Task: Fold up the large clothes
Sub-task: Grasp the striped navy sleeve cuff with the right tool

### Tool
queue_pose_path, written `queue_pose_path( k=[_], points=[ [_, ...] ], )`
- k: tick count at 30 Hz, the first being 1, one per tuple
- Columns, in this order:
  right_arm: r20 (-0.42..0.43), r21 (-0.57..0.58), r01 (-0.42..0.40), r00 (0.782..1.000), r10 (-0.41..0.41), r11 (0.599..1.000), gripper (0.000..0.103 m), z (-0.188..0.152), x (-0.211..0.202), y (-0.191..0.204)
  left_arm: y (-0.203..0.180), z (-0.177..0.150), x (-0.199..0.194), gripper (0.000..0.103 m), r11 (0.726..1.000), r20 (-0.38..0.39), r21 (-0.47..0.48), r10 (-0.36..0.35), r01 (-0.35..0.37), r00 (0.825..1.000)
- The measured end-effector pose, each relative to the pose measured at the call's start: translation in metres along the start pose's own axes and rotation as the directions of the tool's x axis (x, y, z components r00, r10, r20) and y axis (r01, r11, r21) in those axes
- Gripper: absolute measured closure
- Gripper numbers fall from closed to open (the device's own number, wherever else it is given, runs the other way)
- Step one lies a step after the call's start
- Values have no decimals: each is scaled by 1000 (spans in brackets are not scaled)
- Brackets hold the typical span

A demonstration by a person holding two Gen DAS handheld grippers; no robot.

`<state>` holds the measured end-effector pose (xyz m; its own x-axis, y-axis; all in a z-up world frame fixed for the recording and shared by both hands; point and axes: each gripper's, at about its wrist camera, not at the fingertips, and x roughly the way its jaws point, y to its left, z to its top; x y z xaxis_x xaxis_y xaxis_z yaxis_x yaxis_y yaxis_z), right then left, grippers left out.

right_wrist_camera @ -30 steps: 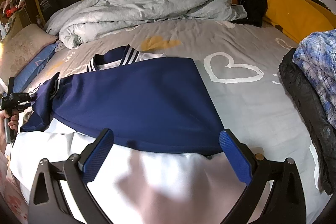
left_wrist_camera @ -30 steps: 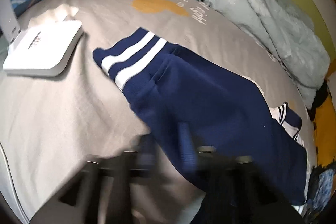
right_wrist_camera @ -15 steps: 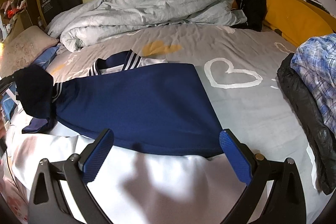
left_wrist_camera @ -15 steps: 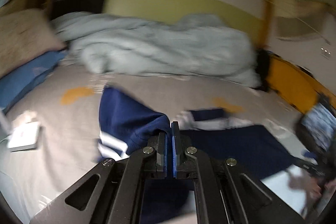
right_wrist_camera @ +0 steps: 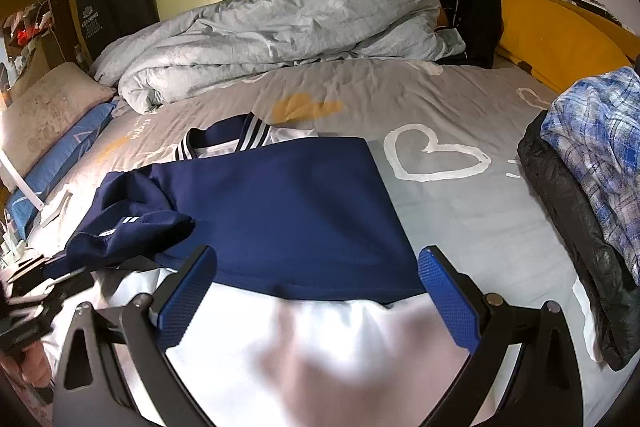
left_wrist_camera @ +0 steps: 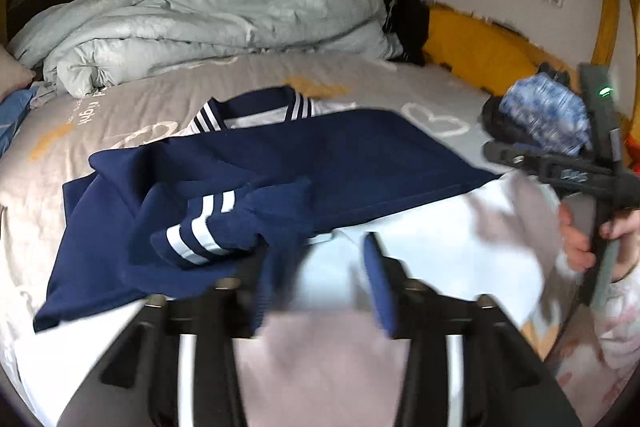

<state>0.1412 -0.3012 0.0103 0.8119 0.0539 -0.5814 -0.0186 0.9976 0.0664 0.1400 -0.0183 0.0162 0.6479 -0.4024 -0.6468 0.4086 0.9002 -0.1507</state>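
I've got the navy-blue knit top with white-striped cuffs (right_wrist_camera: 280, 203) lying flat mid-bed on the grey heart-print sheet (right_wrist_camera: 472, 227), over a white garment (right_wrist_camera: 280, 339). Left gripper (left_wrist_camera: 316, 275): jaws opening, nothing pinched; the striped sleeve cuff (left_wrist_camera: 200, 231) lies folded in across the body. Right gripper (right_wrist_camera: 316, 291) hangs wide open w/ nothing in it, above the hem. I'd flatten that bunched sleeve first. Clear sheet to the right; plaid pile (right_wrist_camera: 592, 147) and crumpled grey duvet (right_wrist_camera: 280, 27) hem in the rest.

Both wrist views low, close, facing headboard across bed (right_wrist_camera: 460, 227) — left from left side, right central; share jacket (left_wrist_camera: 340, 167), duvet (right_wrist_camera: 280, 27).
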Motion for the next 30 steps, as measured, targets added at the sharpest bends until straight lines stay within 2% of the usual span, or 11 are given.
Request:
queue_pose_path(
  k=[3,8,15,18,20,23,27,30],
  points=[
    [1,-3,-2,1000,2,1000,2,0,0,1,1,-4,-17,49,999,37,-34,-9,11,999],
    [-4,-10,0,1000,-1,1000,2,-2,1,3,17,1,-44,43,998,114,-56,48,-42,992],
    [4,-47,-4,1000,4,999,2,-5,-1,12,64,13,-53,41,977,126,-177,146,-123,981],
    [14,-82,-20,1000,21,996,2,-7,-3,22,83,19,-63,41,965,123,-240,142,-110,982],
    [19,-98,-39,999,41,994,2,-10,-5,32,85,23,-72,41,964,141,-237,153,-117,978],
    [33,-143,-78,996,83,987,3,-14,-10,58,85,30,-81,41,960,157,-205,227,-193,961],
    [14,-210,-126,991,132,970,6,-21,-10,102,99,28,-81,39,950,134,-245,231,-194,964],
    [-29,-270,-176,984,175,946,13,-29,-5,139,107,25,-74,38,940,110,-253,261,-226,959]
  ],
)
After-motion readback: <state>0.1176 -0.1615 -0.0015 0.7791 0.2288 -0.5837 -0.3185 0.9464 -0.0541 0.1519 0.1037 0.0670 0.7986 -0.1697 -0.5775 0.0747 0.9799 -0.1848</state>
